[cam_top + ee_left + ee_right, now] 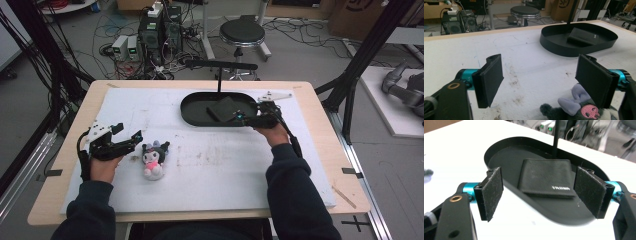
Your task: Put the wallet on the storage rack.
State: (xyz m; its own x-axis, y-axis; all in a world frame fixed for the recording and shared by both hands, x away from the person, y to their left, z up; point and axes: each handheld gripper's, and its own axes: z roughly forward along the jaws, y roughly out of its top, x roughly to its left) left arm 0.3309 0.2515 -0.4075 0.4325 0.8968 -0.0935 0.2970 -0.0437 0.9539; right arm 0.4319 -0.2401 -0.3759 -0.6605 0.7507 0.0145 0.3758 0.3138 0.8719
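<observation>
Both tools gape wide and empty: left tool (539, 80) beside plush toy (153, 159), right tool (541, 195) at black tray (190, 114).

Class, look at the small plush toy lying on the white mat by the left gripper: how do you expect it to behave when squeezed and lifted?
The plush toy looks soft and stuffed, so it would probably squash between the left gripper fingers rather than resist. It is likely light for its size. Its fuzzy fabric should grip the fingers' textured pads rather than slip. Lying flat on the white mat, it seems unlikely to roll.
</observation>
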